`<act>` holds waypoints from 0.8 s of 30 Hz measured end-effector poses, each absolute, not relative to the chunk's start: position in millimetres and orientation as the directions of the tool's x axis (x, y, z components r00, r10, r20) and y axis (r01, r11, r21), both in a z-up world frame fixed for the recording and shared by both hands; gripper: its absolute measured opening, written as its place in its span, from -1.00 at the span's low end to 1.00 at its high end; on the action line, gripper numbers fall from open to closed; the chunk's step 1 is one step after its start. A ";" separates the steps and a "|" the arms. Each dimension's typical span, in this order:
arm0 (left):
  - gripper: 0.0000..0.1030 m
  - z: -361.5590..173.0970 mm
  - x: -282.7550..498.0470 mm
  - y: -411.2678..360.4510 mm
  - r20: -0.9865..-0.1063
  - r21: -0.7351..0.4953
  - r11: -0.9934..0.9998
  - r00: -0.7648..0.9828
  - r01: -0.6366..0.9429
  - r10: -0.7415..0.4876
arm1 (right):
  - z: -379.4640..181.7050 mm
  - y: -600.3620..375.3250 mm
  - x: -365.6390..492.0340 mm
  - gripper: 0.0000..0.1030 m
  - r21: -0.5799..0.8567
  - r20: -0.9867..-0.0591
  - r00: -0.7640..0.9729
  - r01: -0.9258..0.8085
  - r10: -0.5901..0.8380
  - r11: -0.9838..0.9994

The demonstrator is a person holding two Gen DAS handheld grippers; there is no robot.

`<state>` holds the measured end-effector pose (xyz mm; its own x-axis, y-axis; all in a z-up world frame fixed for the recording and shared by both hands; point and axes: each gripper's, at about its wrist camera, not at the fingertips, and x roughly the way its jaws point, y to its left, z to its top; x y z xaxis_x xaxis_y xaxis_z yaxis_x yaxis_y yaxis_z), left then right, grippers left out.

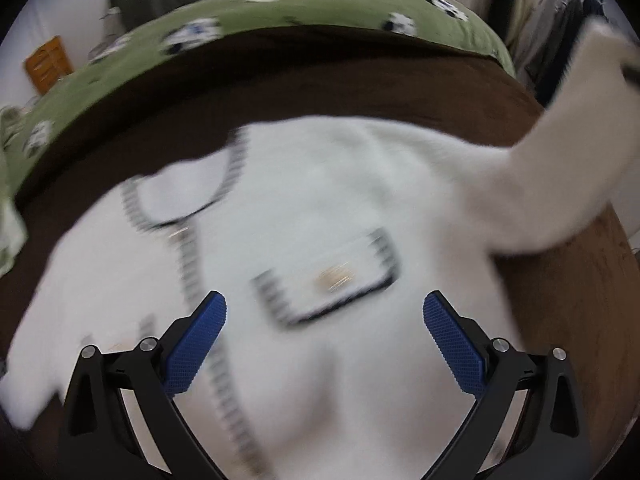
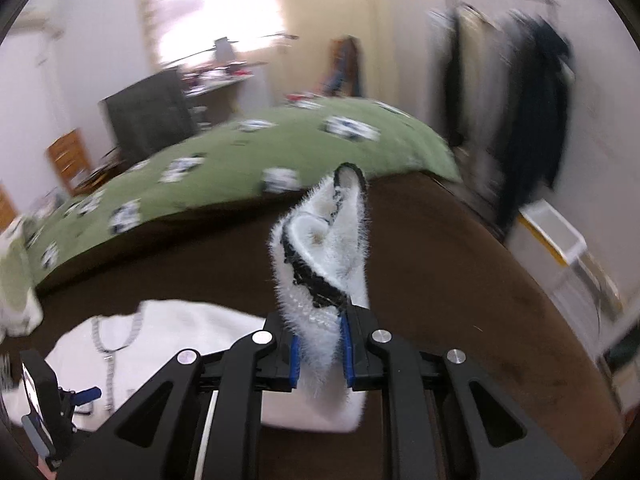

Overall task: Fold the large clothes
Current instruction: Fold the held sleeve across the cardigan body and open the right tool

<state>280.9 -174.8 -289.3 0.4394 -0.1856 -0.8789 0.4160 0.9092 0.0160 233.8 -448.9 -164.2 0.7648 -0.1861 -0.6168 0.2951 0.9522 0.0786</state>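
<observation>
A fluffy white cardigan with black-and-white trim and a chest pocket lies spread on a brown blanket. My left gripper hovers over its front, open, blue pads wide apart with nothing between them. One sleeve rises off to the right. In the right wrist view that sleeve's cuff sticks up between the blue pads of my right gripper, which is shut on it. The cardigan's body lies low at the left there, beside the left gripper's housing.
A green quilt with white patches covers the bed's far half. Behind it stand a dark cabinet and a wooden chair. Clothes hang on a rack at the right, above a white box.
</observation>
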 end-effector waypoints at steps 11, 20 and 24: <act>0.88 -285.7 193.4 36.5 -0.904 0.128 0.978 0.425 0.164 0.047 | -200.2 -171.9 307.0 -0.68 0.122 -0.652 0.747 -0.065 0.129 0.990; 0.88 -317.1 140.4 146.2 -0.930 0.160 0.987 0.331 -0.033 0.162 | -320.8 -31.2 305.1 -0.68 0.082 -0.795 0.576 -0.205 0.188 0.975; 0.88 -328.6 133.6 165.6 -0.932 0.152 0.986 0.321 -0.068 0.166 | -366.5 -18.4 294.3 -0.58 0.070 -0.840 0.511 -0.230 0.182 0.971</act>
<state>133.6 165.6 -328.6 0.3209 0.1662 -0.9324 -0.0678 0.9860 0.1524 294.3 -18.4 -366.5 0.5113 0.1818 -0.8399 -0.2305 0.9706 0.0698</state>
